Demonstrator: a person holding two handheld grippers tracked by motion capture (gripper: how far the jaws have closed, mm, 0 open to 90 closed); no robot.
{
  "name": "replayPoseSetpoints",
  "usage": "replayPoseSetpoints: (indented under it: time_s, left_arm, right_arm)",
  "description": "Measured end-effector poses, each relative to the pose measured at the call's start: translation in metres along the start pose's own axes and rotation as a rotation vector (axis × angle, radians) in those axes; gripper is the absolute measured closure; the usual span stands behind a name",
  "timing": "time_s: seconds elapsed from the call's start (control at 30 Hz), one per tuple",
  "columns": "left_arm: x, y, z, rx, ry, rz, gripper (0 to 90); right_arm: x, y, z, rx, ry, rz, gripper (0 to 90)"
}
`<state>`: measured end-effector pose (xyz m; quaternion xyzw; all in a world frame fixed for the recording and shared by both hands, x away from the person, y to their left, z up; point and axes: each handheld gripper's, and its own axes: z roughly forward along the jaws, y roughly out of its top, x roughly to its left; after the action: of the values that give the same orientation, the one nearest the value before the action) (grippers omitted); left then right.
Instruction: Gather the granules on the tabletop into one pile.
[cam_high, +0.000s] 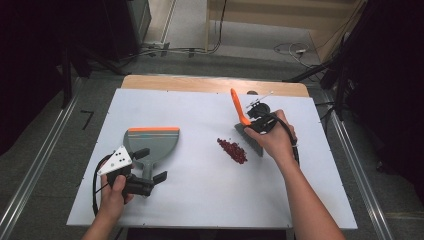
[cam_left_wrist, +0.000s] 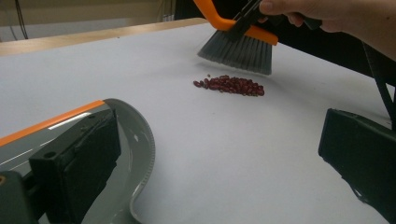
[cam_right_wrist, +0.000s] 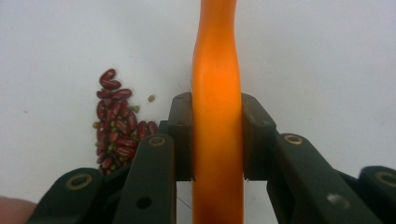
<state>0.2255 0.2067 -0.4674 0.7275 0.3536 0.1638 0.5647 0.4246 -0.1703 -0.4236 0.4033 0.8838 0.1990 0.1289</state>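
Our right gripper (cam_right_wrist: 217, 140) pinches the orange handle of the brush (cam_high: 241, 112), whose bristles sit just beside the pile of beans (cam_high: 232, 150) on the white table (cam_high: 200, 200). Our left gripper (cam_high: 150, 181) stands spread by the grey dustpan (cam_high: 152, 142), gripping nothing. A hard sweep could scatter beans past the pan, well apart from them, or nudge the unheld pan away.

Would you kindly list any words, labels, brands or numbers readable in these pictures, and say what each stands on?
None can be read: the dustpan, the brush, the left gripper, the right gripper and the white table bear no legible text.
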Motion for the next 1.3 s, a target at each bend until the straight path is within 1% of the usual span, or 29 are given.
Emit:
replayPoseSetpoints:
  time_s: [0.07, 0.1, 0.23, 0.27, 0.3, 0.4, 0.47, 0.57, 0.6, 0.73, 0.8, 0.87, 0.93, 1.0, 1.07, 1.2, 1.27, 1.3]
  left_arm:
    - [0.000, 0.000, 0.000, 0.000, -0.001, 0.000, 0.0]
    - [0.000, 0.000, 0.000, 0.000, 0.000, 0.000, 0.0]
    - [0.001, 0.000, -0.001, 0.001, 0.002, 0.003, 0.0]
    - [0.001, 0.000, -0.001, 0.000, 0.001, 0.003, 0.0]
    - [0.001, 0.000, -0.001, 0.000, 0.001, 0.004, 0.0]
    - [0.001, 0.000, -0.001, -0.002, 0.000, 0.001, 0.0]
    - [0.000, 0.000, -0.001, -0.003, 0.000, 0.000, 0.0]
    - [0.001, 0.000, -0.001, -0.001, 0.002, 0.002, 0.0]
    - [0.001, 0.000, -0.001, 0.000, 0.003, 0.003, 0.0]
    - [0.001, 0.000, 0.000, -0.002, 0.002, 0.003, 0.0]
    - [0.001, 0.000, 0.000, -0.001, 0.002, 0.003, 0.0]
    - [0.001, 0.000, 0.000, -0.001, 0.001, 0.003, 0.0]
    - [0.001, 0.000, -0.001, 0.000, 0.002, 0.002, 0.0]
    - [0.001, 0.000, -0.001, -0.004, 0.002, -0.002, 0.0]
    - [0.001, 0.000, -0.001, -0.003, 0.002, 0.000, 0.0]
    - [0.001, 0.000, -0.001, -0.002, 0.002, 0.004, 0.0]
    - [0.001, 0.000, -0.001, -0.002, 0.002, 0.003, 0.0]
    - [0.000, 0.000, 0.000, -0.002, 0.003, 0.003, 0.0]
  right_arm:
    - [0.005, 0.000, 0.006, 0.013, -0.008, -0.018, 68.8]
    - [0.008, 0.001, 0.007, 0.015, -0.004, -0.026, 68.8]
    - [0.020, 0.003, 0.008, 0.024, 0.005, -0.053, 68.8]
    - [0.021, 0.003, 0.008, 0.024, 0.004, -0.068, 68.9]
    - [0.023, 0.004, 0.008, 0.025, 0.002, -0.071, 68.9]
    - [0.026, 0.004, 0.007, 0.023, 0.037, -0.074, 68.8]
    - [0.027, 0.005, 0.006, 0.025, 0.038, -0.089, 68.9]
    - [0.027, 0.006, 0.003, 0.017, 0.051, -0.087, 68.8]
    - [0.026, 0.006, 0.001, 0.014, 0.050, -0.087, 68.8]
    - [0.023, 0.009, 0.000, 0.000, 0.015, -0.090, 68.8]
    - [0.023, 0.009, 0.005, 0.011, -0.010, -0.120, 68.8]
    - [0.025, 0.009, 0.010, 0.025, -0.011, -0.154, 68.8]
    - [0.027, 0.009, 0.010, 0.019, 0.016, -0.173, 68.8]
    - [0.032, 0.008, 0.009, 0.029, 0.016, -0.205, 68.8]
    - [0.035, 0.007, 0.008, 0.037, 0.027, -0.229, 68.8]
    - [0.036, 0.006, 0.004, 0.035, 0.051, -0.224, 68.8]
    - [0.034, 0.007, 0.002, 0.024, 0.056, -0.223, 68.8]
    - [0.033, 0.007, 0.001, 0.016, 0.059, -0.213, 68.8]
